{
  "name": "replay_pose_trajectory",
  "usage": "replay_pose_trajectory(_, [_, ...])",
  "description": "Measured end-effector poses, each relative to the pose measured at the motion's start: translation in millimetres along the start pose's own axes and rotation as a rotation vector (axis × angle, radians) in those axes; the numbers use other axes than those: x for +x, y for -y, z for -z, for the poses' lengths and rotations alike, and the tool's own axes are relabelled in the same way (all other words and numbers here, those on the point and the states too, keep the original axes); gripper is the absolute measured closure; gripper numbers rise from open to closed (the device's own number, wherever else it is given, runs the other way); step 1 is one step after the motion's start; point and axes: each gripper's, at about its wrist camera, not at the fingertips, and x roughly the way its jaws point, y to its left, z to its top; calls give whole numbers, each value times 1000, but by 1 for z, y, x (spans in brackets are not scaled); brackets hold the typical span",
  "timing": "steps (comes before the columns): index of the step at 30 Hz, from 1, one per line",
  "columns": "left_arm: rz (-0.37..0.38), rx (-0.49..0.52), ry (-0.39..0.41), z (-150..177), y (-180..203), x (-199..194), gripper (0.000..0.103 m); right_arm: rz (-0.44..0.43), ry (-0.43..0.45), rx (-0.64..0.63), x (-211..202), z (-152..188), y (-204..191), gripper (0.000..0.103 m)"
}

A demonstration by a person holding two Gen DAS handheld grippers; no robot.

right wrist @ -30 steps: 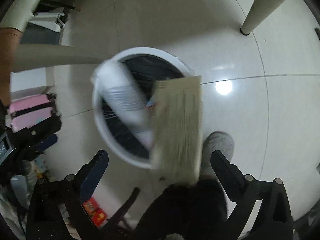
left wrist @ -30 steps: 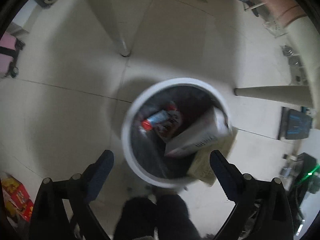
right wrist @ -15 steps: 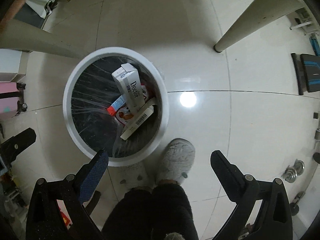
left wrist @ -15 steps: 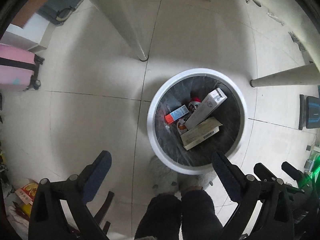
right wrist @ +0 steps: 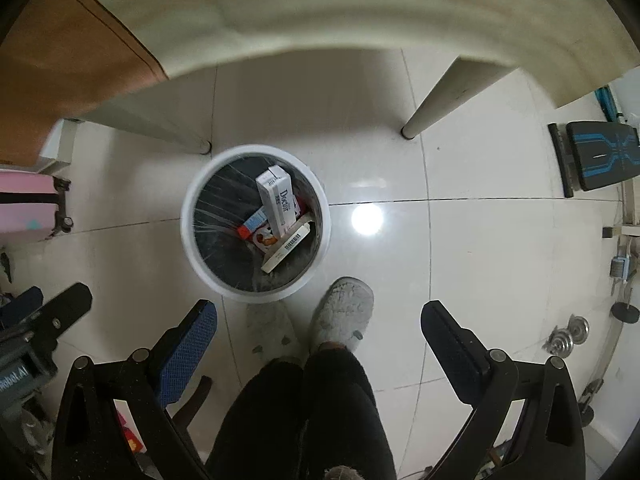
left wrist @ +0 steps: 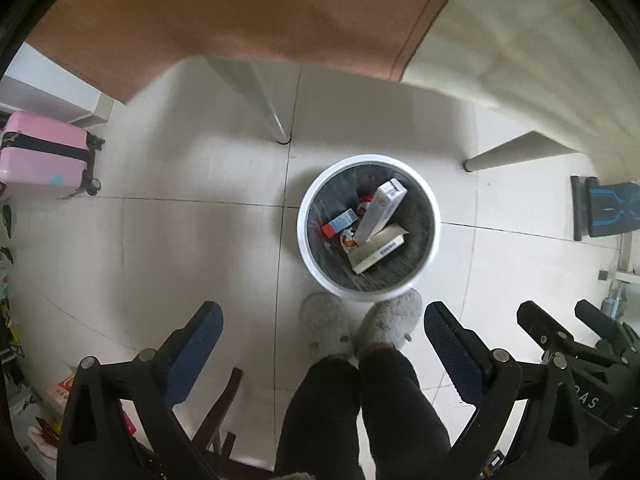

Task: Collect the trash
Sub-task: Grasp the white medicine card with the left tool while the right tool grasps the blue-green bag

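Observation:
A white round bin point(left wrist: 306, 248) with a dark liner stands on the tiled floor; it also shows in the right wrist view point(right wrist: 188, 240). Inside lie a tall white box point(left wrist: 380, 210) point(right wrist: 278, 200), a flat beige box with a barcode point(left wrist: 376, 254) point(right wrist: 286, 246) and a small red and blue box point(left wrist: 339, 222) point(right wrist: 252, 226). My left gripper point(left wrist: 322, 326) is open and empty, high above the floor, nearer than the bin. My right gripper point(right wrist: 318, 322) is open and empty, likewise high above the bin's near side.
The person's legs and grey slippers point(left wrist: 388, 320) point(right wrist: 344, 316) stand just before the bin. A table's edge point(left wrist: 520, 48) and legs point(left wrist: 276, 128) point(right wrist: 416, 128) lie beyond it. A pink suitcase point(left wrist: 40, 152) stands left, a black and blue bench point(right wrist: 600, 156) right.
The two boxes have dropped from the open grippers into the bin. Both grippers have since risen and drawn back, so the bin looks smaller and the table's edge has come into view.

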Motion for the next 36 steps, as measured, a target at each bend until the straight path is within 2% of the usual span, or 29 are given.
replay_pose_trajectory(9, [6,24,58,22,5,-121,0,-31,32,5,-127,28,-3,0])
replay_pose_trajectory(13, [1,34,145,19,10,-186,0,-94,50,47,-192,35,2,0])
replay_pose_trajectory(17, [16,44,263,-3,24,-247,0,-159,123,104,-262,22,17,0])
replay_pose_trajectory(21, [-5,54,360,-38,42,-294,0,-185,207,139,-321,-10,39,0])
replay_pose_trajectory(25, [-58,50,410,-89,65,-318,0,-171,276,159,-367,-58,74,0])
replay_pose_trajectory(29, [-83,28,436,-149,92,-326,0,-180,317,227,-385,-123,118,0])
replay_pose_trajectory(32, [-88,-5,419,-208,109,-327,0,-200,337,291,-387,-194,155,0])
replay_pose_trajectory(36, [-43,-68,328,-298,129,-309,0,-215,307,356,-368,-307,198,0])
